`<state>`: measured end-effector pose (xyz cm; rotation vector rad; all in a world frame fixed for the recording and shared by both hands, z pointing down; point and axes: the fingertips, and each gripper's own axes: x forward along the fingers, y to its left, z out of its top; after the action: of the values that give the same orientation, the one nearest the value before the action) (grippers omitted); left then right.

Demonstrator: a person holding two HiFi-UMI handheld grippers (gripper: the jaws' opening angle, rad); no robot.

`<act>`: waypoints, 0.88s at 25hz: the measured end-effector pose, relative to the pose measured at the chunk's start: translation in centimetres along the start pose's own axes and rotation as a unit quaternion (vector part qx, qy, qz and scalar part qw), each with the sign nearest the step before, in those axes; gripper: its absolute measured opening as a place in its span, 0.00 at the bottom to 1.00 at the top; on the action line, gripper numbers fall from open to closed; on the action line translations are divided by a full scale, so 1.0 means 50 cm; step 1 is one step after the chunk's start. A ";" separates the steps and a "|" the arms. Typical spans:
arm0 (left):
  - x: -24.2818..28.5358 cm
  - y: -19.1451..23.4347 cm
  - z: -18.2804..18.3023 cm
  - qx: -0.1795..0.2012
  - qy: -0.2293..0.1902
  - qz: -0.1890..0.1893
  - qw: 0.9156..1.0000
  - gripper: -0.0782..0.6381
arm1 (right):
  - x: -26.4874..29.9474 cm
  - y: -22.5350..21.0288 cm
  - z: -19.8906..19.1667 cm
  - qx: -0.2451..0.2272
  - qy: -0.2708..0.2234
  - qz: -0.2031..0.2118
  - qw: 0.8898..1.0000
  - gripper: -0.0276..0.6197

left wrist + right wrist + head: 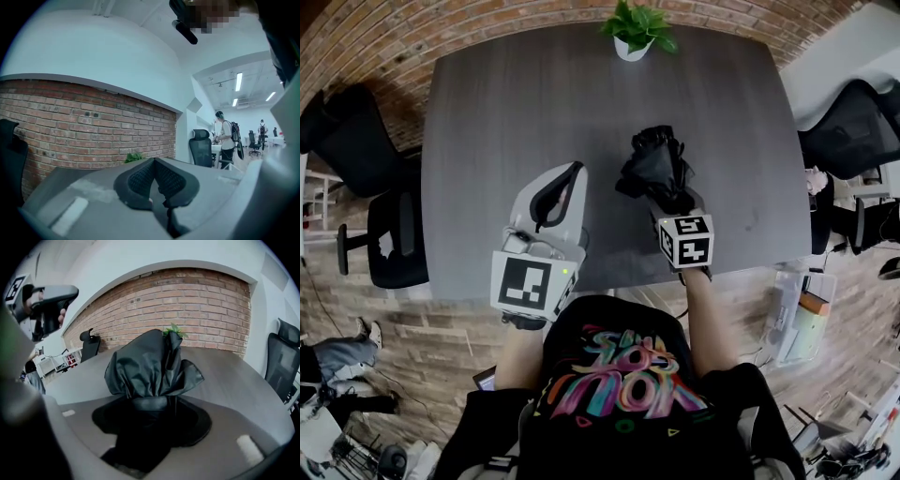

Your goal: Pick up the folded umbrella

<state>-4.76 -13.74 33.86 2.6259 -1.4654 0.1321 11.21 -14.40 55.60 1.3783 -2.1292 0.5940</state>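
My left gripper (567, 178) hangs over the left part of the dark grey wooden table (478, 112), its jaws pressed together with nothing between them. I judge it is parked there simply to keep out of the way. It has bare table on all sides, and the table's left edge, with a black office chair (356, 131) beyond it, is well apart from it.

Further along, at the far edge, stands a small green plant in a white pot (635, 33), well beyond my working area.

Just right of centre, my right gripper (152, 404) is clamped on the folded black fabric umbrella (150, 364). Its jaws stand fairly wide because the bundle is thick. I grip it near the strapped waist, so the crumpled canopy bunches out ahead of the jaws towards the plant. The umbrella appears to be raised off the table, though I cannot see the gap beneath it.

To the right there is open table up to the edge, so lifting straight up looks unobstructed.
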 end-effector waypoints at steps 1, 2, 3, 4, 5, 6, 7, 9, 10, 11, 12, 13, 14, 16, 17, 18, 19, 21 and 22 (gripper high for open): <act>0.004 -0.006 0.002 0.003 -0.002 -0.004 1.000 0.11 | -0.011 -0.002 0.013 0.002 -0.009 0.000 1.000 0.42; 0.007 -0.012 0.006 0.008 -0.004 -0.009 1.000 0.11 | -0.022 -0.003 0.027 0.005 -0.018 -0.001 1.000 0.42; 0.011 -0.018 0.009 0.011 -0.006 -0.013 1.000 0.11 | -0.033 -0.005 0.041 0.008 -0.026 -0.002 1.000 0.42; 0.015 -0.025 0.013 0.011 -0.007 -0.017 1.000 0.11 | -0.045 -0.008 0.056 0.010 -0.034 -0.003 0.999 0.42; 0.019 -0.031 0.016 0.010 -0.007 -0.019 1.000 0.11 | -0.057 -0.010 0.070 0.010 -0.044 -0.004 0.999 0.42; 0.022 -0.037 0.020 0.010 -0.008 -0.022 1.000 0.11 | -0.070 -0.011 0.084 0.010 -0.053 -0.005 0.999 0.42; 0.024 -0.043 0.023 0.011 -0.009 -0.026 1.000 0.11 | -0.083 -0.013 0.098 0.008 -0.063 -0.005 0.998 0.42; 0.030 -0.054 0.031 0.016 -0.013 -0.034 0.999 0.11 | -0.110 -0.016 0.126 0.006 -0.085 -0.007 0.996 0.42; 0.033 -0.059 0.035 0.020 -0.016 -0.038 0.999 0.11 | -0.124 -0.018 0.140 0.005 -0.096 -0.008 0.995 0.42; 0.037 -0.065 0.038 0.023 -0.019 -0.043 0.999 0.11 | -0.139 -0.020 0.153 0.005 -0.107 -0.010 0.994 0.42; 0.040 -0.071 0.041 0.025 -0.021 -0.047 0.998 0.11 | -0.154 -0.022 0.164 0.007 -0.117 -0.011 0.993 0.42; 0.043 -0.077 0.044 0.027 -0.022 -0.052 0.998 0.11 | -0.169 -0.024 0.176 0.009 -0.128 -0.012 0.992 0.42; 0.048 -0.083 0.047 0.031 -0.026 -0.058 0.997 0.11 | -0.184 -0.027 0.188 0.013 -0.139 -0.013 0.990 0.42; 0.056 -0.095 0.057 0.039 -0.033 -0.070 0.996 0.11 | -0.214 -0.033 0.213 0.018 -0.162 -0.016 0.987 0.42; 0.060 -0.102 0.061 0.039 -0.034 -0.074 0.996 0.11 | -0.230 -0.036 0.224 0.019 -0.174 -0.019 0.984 0.42; 0.063 -0.108 0.062 0.035 -0.032 -0.077 0.996 0.11 | -0.246 -0.040 0.235 0.017 -0.186 -0.022 0.982 0.42; 0.066 -0.114 0.063 0.029 -0.029 -0.078 0.996 0.11 | -0.263 -0.044 0.244 0.015 -0.198 -0.026 0.980 0.42; 0.071 -0.126 0.066 0.028 -0.027 -0.083 0.996 0.11 | -0.296 -0.055 0.258 0.011 -0.219 -0.035 0.975 0.42; 0.074 -0.130 0.068 0.035 -0.030 -0.088 0.995 0.11 | -0.312 -0.061 0.265 0.011 -0.229 -0.039 0.973 0.42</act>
<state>2.78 -14.00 30.56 2.8224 -1.2609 0.0891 16.73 -13.01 35.69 1.7351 -2.4072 0.2853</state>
